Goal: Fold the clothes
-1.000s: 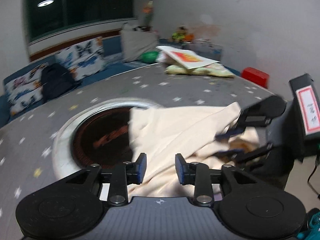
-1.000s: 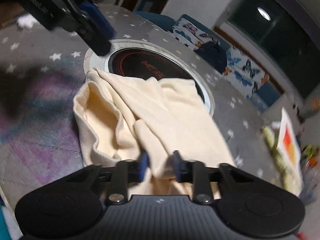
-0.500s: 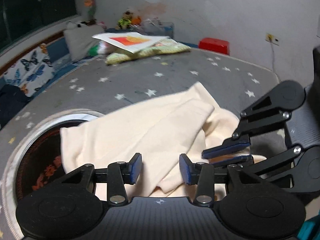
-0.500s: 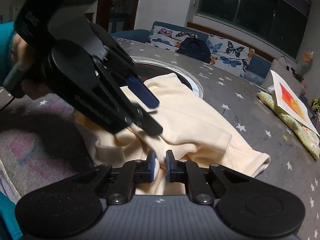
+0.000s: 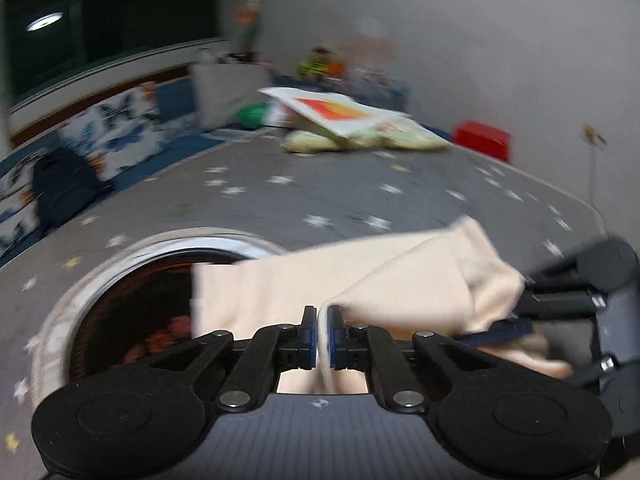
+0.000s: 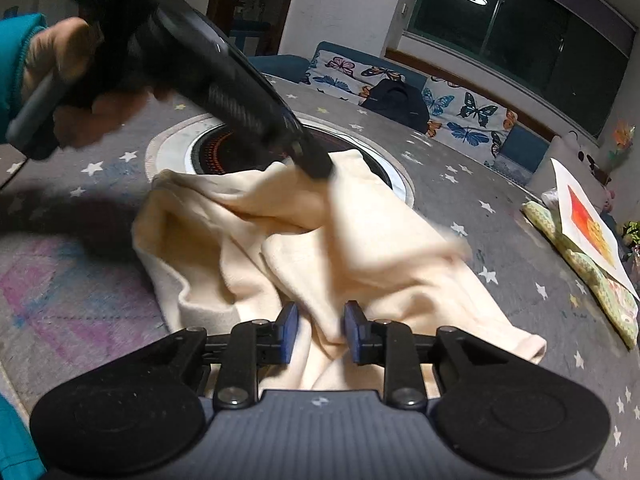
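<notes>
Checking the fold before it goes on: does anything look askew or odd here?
Yes. The cream garment lies bunched and creased, not flat, and one end drapes over the round burner inset in the table. The left gripper is pinching a fold; the right gripper is open.

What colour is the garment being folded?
Pale cream garment, plain; clearest in the right wrist view.

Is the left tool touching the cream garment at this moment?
Touching. In the left wrist view the left tool is closed on a fold of the cream garment; the right wrist view shows its tip in the cloth.
</notes>
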Available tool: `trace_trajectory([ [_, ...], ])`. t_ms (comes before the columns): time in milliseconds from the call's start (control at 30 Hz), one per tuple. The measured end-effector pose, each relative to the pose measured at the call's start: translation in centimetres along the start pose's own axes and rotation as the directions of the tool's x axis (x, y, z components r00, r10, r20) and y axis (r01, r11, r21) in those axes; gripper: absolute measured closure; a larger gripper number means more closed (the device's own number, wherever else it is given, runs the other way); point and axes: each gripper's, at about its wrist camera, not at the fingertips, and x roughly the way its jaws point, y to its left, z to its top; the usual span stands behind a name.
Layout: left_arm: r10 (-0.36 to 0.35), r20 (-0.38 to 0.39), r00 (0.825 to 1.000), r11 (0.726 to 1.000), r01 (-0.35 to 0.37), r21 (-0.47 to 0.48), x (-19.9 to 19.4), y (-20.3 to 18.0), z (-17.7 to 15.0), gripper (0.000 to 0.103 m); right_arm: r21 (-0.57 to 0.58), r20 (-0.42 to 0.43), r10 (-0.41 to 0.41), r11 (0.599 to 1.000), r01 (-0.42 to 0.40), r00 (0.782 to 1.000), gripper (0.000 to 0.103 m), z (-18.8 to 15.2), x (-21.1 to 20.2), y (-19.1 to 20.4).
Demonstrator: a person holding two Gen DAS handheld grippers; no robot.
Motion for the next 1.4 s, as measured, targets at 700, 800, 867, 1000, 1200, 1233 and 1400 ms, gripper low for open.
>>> trace_trajectory([
  [700,0.355,-0.035,0.934,0.847,-0.338,-0.41,-9.4,13.5,-8.0,0.099,0.407,0.091,-0.161,0.906,0.111,0.983,0.096,-0.9,-6.8,-11.0],
  [800,0.379,-0.035,0.925,0.821,-0.353,-0.449,-10.8,14.1,-9.2,0.099,0.363,0.111,-0.087,0.931,0.041,0.99,0.075,-0.4,-6.8,-9.6],
  [867,0.384,-0.039,0.923,0.809,-0.356,-0.467,-11.6,14.4,-9.9,0.099,0.307,0.118,-0.048,0.952,0.009,0.992,0.059,0.4,-6.0,-7.8],
  [1000,0.33,-0.034,0.943,0.848,-0.312,-0.429,-12.2,12.7,-10.3,0.099,0.25,0.101,0.021,0.967,-0.045,0.995,0.059,1.8,-3.3,-5.2],
  [1200,0.143,0.013,0.99,0.951,-0.134,-0.278,-10.9,6.2,-8.2,0.09,0.333,0.048,0.057,0.94,-0.07,0.997,0.085,2.1,0.5,-6.1],
  [1233,0.105,0.02,0.994,0.963,-0.096,-0.253,-10.4,5.0,-7.7,0.087,0.358,0.053,0.064,0.93,-0.079,0.997,0.087,1.9,0.5,-6.5],
  [1400,-0.071,0.015,0.997,0.99,0.072,-0.121,-6.9,-1.1,-5.6,0.073,0.401,0.072,-0.007,0.916,-0.023,0.997,0.098,1.5,-1.0,-7.6],
])
